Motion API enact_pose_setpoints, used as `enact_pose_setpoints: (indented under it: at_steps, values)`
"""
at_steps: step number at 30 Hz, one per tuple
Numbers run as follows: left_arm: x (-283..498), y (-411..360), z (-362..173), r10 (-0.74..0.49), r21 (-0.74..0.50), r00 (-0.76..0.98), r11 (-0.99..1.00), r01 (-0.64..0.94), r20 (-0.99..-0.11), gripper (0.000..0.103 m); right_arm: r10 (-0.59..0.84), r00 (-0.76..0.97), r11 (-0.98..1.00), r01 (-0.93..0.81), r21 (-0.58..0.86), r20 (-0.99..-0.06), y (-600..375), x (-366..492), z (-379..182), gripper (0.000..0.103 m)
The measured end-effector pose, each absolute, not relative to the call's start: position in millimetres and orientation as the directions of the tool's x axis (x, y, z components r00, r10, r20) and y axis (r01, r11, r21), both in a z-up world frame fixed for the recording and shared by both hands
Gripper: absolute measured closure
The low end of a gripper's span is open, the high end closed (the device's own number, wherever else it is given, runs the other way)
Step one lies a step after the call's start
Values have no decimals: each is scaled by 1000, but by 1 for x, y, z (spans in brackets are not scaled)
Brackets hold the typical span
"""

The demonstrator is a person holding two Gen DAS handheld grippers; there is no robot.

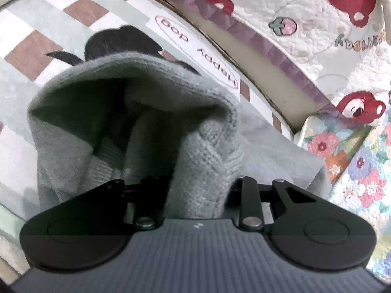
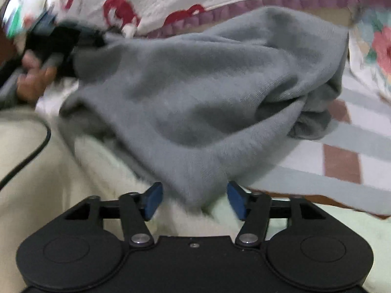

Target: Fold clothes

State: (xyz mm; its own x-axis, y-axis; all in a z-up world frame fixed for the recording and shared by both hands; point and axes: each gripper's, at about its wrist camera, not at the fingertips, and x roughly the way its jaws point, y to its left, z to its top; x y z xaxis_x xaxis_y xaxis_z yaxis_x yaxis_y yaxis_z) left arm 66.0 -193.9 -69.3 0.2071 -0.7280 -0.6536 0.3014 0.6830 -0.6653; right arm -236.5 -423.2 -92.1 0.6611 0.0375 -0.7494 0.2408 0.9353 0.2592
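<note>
On the checked blanket, toward its far edge beside the quilt: one grey knitted sweater, bunched and partly lifted, not yet folded flat.

Material: soft grey knit, plain on the broad panels, with a raised cable-like rib showing close to the left wrist camera. Surface slightly fuzzy. In the right wrist view the body lies as a broad, rumpled sheet with a rolled, crumpled mass at its right end, over the blanket's brown and pale squares.

Left gripper: a thick fold of the sweater runs down between its black linkages and fills the gap; the fingertips are hidden by the cloth, the jaws closed on it. The garment arches above into a dark hollow. In the right wrist view this gripper appears blurred at the sweater's left end, with a person's hand on it.

Right gripper: jaws wide apart, blue pads visible on both sides. A lower corner of the sweater hangs into the gap, touching neither pad as far as can be seen.

Surroundings: blanket printed with a black dog figure and a "Happy dog" label; white quilt with red bears and purple trim along the far edge; floral cloth at the right; black cable over pale fabric at the left.
</note>
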Motion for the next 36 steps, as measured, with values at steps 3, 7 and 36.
enact_pose_setpoints:
  at_steps: [3, 7, 36]
  values:
    - [66, -190, -61, -734, -654, 263, 678, 334, -626, 90, 47, 657, 913, 278, 300, -753, -429, -232, -102, 56]
    - [71, -194, -59, -778, -694, 195, 624, 359, -598, 91, 21, 723, 905, 280, 319, -691, -437, -242, -84, 82]
    - [61, -245, -13, -502, -164, 479, 793, 586, -720, 97, -224, 743, 871, 443, 213, -631, -535, -184, -8, 80]
